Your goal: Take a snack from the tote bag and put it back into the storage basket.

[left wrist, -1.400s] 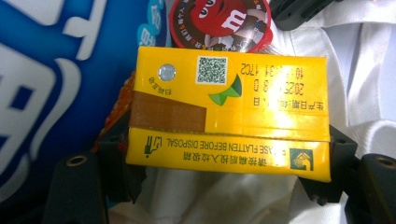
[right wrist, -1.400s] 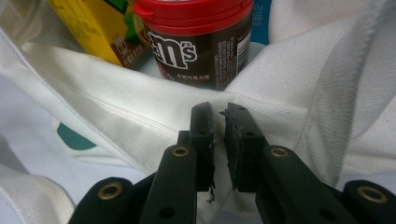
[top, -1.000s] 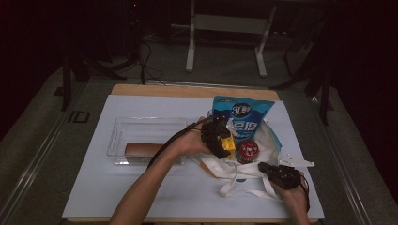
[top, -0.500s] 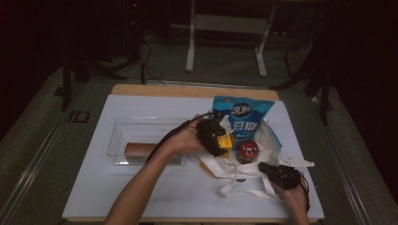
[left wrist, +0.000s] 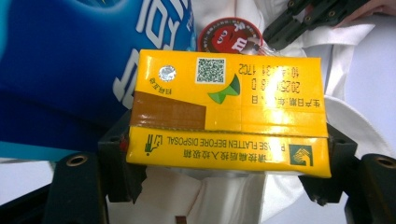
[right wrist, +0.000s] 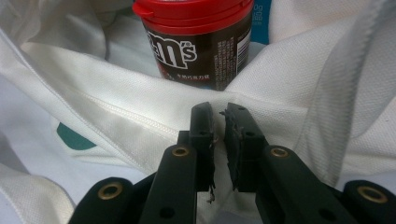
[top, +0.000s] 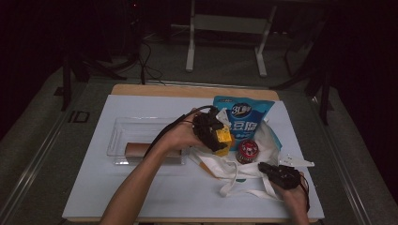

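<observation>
Carton (left wrist: 227,114) clamped across its long axis in left tongs (top: 217,137), held above the open bag (top: 244,166), beside the can (top: 247,150). Right tongs (right wrist: 219,140) nearly together, pinching the bag's near edge. Bag mouth lies just below-right of the carton.

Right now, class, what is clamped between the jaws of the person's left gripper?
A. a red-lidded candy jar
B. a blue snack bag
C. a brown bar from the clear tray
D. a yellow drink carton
D: in the left gripper view the yellow drink carton sits gripped at both ends by the black jaws of the left gripper, above the white cloth bag.
</observation>
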{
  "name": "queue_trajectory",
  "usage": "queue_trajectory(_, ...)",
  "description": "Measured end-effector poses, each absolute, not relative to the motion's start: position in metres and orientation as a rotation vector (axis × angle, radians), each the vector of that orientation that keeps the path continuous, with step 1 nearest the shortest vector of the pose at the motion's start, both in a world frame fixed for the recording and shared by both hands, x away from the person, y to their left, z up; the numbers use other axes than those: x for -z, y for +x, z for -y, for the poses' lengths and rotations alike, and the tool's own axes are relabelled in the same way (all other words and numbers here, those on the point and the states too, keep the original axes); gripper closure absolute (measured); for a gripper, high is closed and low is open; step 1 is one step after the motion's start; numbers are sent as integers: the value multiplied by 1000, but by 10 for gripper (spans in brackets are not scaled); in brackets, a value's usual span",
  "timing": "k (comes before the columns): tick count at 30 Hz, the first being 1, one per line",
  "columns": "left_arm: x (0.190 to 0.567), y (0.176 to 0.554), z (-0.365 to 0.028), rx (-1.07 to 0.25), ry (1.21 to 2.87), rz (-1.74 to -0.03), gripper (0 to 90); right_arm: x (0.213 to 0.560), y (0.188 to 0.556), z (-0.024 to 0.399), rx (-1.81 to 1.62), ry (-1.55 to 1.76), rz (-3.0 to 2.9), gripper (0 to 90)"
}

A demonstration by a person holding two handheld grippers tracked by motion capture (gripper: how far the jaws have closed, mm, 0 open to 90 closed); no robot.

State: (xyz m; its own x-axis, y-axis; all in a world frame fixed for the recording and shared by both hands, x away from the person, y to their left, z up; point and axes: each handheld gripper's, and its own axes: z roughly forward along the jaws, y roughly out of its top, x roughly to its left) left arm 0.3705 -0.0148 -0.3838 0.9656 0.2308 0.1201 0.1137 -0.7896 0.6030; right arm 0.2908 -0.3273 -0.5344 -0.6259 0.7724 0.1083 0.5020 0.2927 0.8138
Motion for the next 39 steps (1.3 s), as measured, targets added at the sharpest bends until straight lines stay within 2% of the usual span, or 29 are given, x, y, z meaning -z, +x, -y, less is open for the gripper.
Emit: queue_trajectory(39,351,355,-32,-245,2411,-206,283,535,291,328,-1255,1162,-2260,815)
